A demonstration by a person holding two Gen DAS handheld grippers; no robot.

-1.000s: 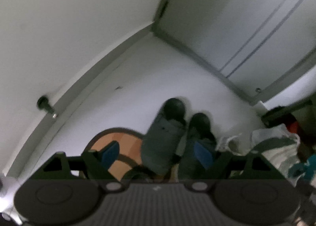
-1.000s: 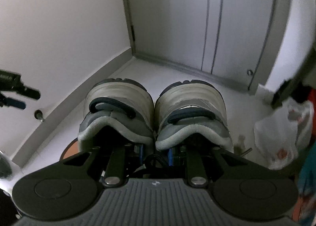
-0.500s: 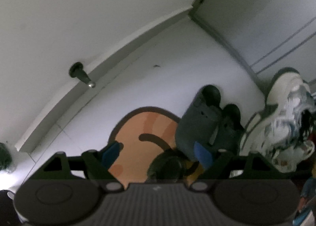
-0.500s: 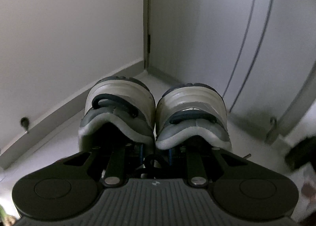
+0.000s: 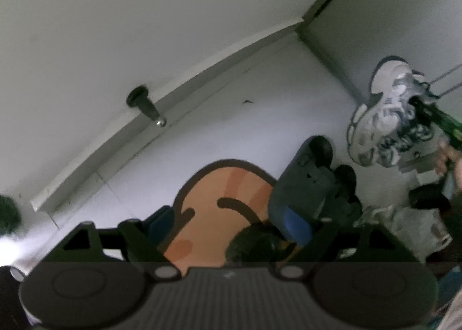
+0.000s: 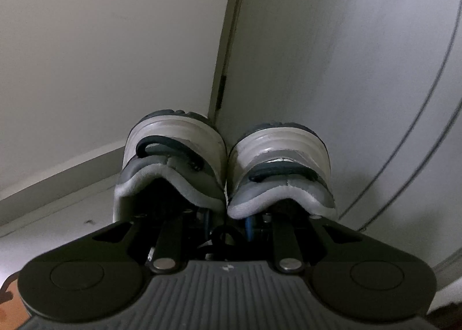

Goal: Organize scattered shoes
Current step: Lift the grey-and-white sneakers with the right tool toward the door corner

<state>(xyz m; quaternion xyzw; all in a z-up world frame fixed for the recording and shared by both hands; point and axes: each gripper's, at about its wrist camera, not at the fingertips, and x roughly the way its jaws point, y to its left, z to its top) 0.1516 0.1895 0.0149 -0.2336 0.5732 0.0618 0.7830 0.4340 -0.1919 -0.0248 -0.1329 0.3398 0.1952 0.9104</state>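
1. The pair of grey-and-white sneakers (image 6: 225,168) hangs heels-first right in front of the right gripper (image 6: 226,220), whose jaws are pressed nearly together, pinching the two inner heel collars as one bundle.
2. Beyond the sneakers' toes are the wall corner (image 6: 222,93) and a pale door (image 6: 361,70); the floor lies below.
3. The left gripper (image 5: 231,223) is spread wide and holds nothing. Under it is an orange mat (image 5: 219,208), with a pair of dark slippers (image 5: 306,182) just ahead of its right finger.
4. This looks like the carrying step: the sneakers are lifted and not yet set down.
5. Next, I reckon, they need lowering soles-flat beside the wall before the pinch is loosened.
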